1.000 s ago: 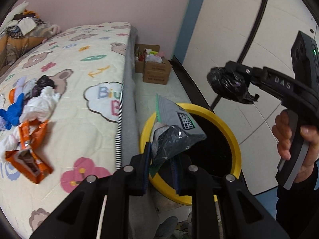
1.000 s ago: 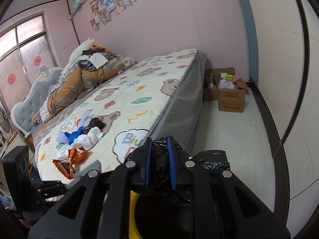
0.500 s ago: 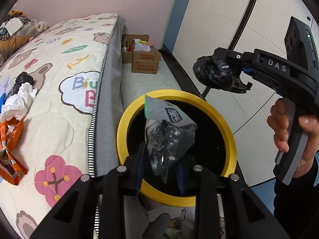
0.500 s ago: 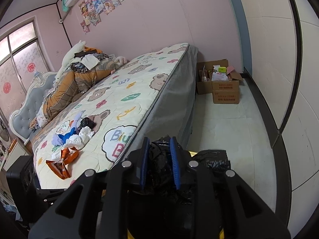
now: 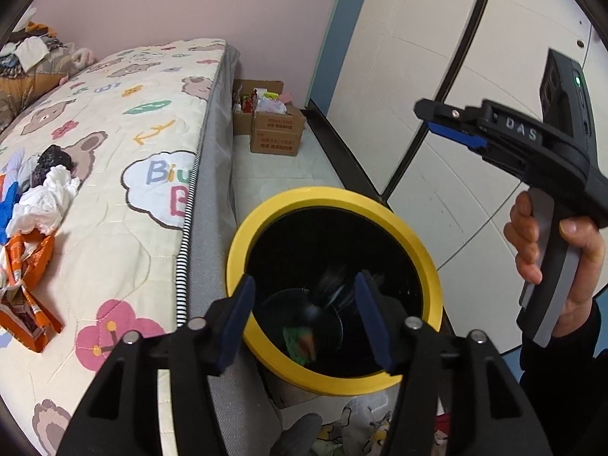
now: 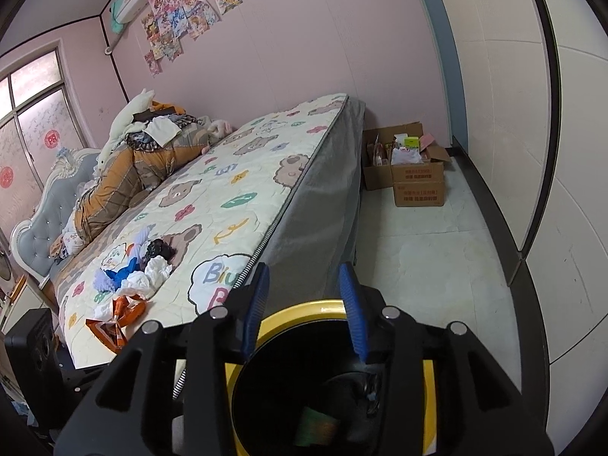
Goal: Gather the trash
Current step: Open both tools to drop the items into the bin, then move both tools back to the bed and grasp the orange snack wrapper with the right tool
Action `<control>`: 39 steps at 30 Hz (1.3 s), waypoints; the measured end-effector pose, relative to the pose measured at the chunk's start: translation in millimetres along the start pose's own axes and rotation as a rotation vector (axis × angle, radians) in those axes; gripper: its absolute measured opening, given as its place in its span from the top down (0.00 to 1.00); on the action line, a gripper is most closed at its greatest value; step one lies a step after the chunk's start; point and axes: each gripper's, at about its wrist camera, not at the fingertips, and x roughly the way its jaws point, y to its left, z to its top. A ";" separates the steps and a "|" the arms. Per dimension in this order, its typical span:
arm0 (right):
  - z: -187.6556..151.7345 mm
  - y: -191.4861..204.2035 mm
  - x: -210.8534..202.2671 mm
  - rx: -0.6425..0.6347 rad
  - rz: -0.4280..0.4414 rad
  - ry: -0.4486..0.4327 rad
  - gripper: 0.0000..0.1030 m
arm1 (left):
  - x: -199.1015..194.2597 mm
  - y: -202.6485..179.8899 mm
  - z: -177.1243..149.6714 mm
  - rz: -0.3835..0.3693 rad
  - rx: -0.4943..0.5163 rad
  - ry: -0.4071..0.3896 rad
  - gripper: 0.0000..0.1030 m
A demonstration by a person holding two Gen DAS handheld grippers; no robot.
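Observation:
A yellow-rimmed bin (image 5: 425,250) with a black inside stands on the floor beside the bed. My left gripper (image 5: 304,319) hovers over it, jaws opening, nothing between the blue pads. A snack wrapper (image 5: 300,342) and a blurred black bag (image 5: 334,285) lie inside. Up at the right, a hand holds my right gripper (image 5: 437,117), with nothing in it. In the right wrist view the right gripper (image 6: 306,304) is over the bin rim (image 6: 304,311), jaws opening and nothing between them. More trash lies on the bed: orange wrappers (image 5: 30,266), white tissue (image 5: 45,197), a black lump (image 5: 53,159).
The bed (image 5: 125,144) with its bear-print quilt fills the left, its grey side next to the bin. Open cardboard boxes (image 5: 277,129) sit on the floor by the far wall. White wardrobe panels (image 5: 437,38) run along the right. Clothes are heaped at the headboard (image 6: 144,152).
Both grippers have opened. The silver wrapper left the left gripper and the black bag left the right one; both now lie in the bin.

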 end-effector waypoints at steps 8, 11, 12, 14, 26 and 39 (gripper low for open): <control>5.2 13.1 -14.5 -0.036 0.021 -0.054 0.61 | -28.1 18.1 7.7 0.073 -0.030 -0.095 0.31; 7.6 21.2 -19.6 -0.051 0.042 -0.074 0.55 | -41.1 26.2 11.1 0.109 -0.042 -0.136 0.26; 8.7 24.3 -20.8 -0.057 0.050 -0.078 0.54 | -45.3 29.0 12.3 0.119 -0.046 -0.149 0.24; 10.0 31.9 -22.3 -0.068 0.060 -0.084 0.51 | -55.3 35.8 14.4 0.153 -0.050 -0.179 0.21; 8.3 102.9 -8.0 -0.164 0.196 -0.079 0.39 | -108.0 104.6 21.1 0.345 -0.166 -0.294 0.10; -16.3 188.3 44.3 -0.254 0.323 0.048 0.38 | -131.9 197.9 -6.3 0.493 -0.314 -0.277 0.10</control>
